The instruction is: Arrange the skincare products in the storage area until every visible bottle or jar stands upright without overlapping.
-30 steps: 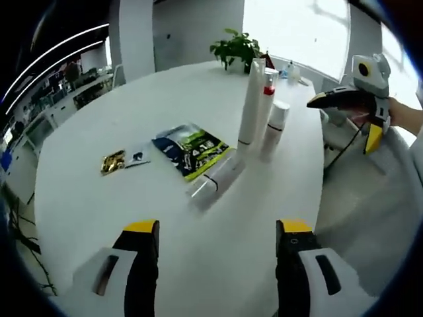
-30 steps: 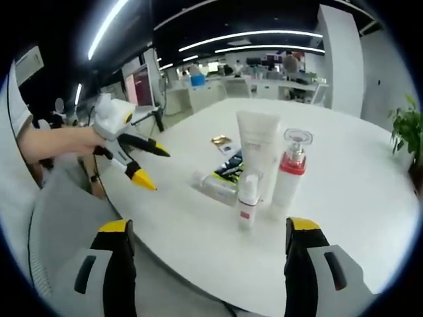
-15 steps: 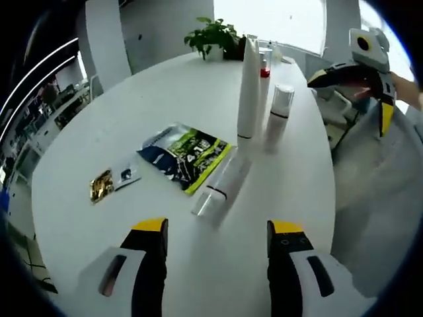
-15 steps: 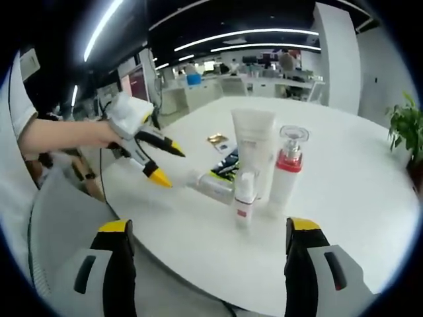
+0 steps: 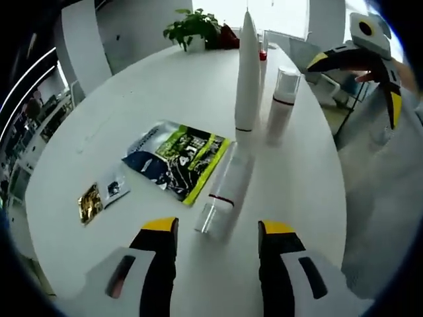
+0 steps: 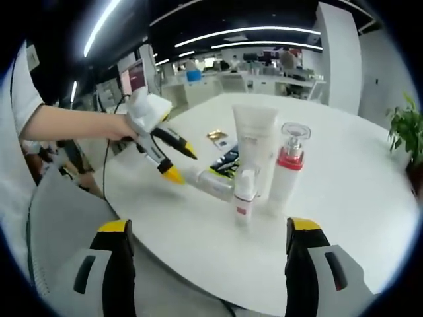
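Left gripper point(image 5: 215, 231) fingers wide, straddling the capped end of the fallen bottle point(image 5: 225, 195) lying by the sachet point(image 5: 177, 158) near the bench's point(image 5: 132, 99) near edge. Best closed mid-body, then tipped upright clear of the tall tube point(image 5: 247, 72). Right gripper point(image 6: 208, 231) fingers wide, holding nothing, off the bench edge.

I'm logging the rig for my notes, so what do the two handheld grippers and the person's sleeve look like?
Left gripper and right gripper match: black jaws with yellow tips, set in white bodies with dark slots. In the right gripper view, the left gripper has a white body, a dark cable hangs below it, and the person wears a white short sleeve.
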Demonstrator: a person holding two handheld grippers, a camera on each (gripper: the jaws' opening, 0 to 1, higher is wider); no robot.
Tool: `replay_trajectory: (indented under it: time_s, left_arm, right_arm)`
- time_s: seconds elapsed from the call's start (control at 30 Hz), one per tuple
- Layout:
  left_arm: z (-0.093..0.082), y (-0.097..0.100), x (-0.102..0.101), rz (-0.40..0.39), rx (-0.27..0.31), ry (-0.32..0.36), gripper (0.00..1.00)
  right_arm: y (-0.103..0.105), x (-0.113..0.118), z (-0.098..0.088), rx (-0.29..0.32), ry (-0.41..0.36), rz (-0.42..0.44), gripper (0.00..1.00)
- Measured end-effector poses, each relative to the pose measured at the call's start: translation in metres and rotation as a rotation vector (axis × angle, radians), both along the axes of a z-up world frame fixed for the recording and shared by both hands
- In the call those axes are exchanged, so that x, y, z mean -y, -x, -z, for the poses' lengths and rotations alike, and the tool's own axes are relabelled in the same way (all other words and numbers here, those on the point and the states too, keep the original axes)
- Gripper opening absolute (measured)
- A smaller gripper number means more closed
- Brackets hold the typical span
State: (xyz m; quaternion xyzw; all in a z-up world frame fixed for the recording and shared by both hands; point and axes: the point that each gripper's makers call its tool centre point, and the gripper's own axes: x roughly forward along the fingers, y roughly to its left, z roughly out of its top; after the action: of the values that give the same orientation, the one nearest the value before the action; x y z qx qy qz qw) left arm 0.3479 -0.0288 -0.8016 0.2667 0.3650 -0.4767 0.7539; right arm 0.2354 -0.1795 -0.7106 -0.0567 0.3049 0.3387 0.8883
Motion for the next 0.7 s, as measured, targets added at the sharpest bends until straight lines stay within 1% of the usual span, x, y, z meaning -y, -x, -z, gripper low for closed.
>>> replay_trajectory:
  time_s: [0.03,0.07,0.17,0.3,0.5,0.67,0.7]
  left_arm:
    - [0.001,0.000,0.000,0.002,-0.001,-0.002,0.44]
    - [0.005,-0.004,0.002,0.013,-0.005,-0.007,0.43]
    - [0.007,-0.004,0.004,0.031,-0.013,-0.019,0.41]
    - [0.011,-0.005,0.006,0.057,-0.023,-0.034,0.36]
    - [0.017,-0.006,0.007,0.065,-0.038,-0.051,0.31]
    - [0.022,-0.011,0.005,0.072,-0.028,-0.076,0.27]
    - [0.022,-0.010,0.005,0.073,-0.026,-0.079,0.25]
  right_arm:
    - [0.000,0.000,0.000,-0.001,0.000,0.001,0.95]
    - [0.000,0.000,0.001,-0.003,0.001,0.001,0.95]
    - [0.000,0.000,0.001,-0.004,0.003,0.001,0.95]
    - [-0.001,0.001,0.002,-0.007,0.004,0.002,0.95]
    - [-0.001,0.001,0.002,-0.009,0.007,0.004,0.95]
    - [0.000,0.001,0.004,-0.011,0.016,-0.004,0.95]
    - [0.000,0.001,0.004,-0.011,0.017,-0.004,0.95]
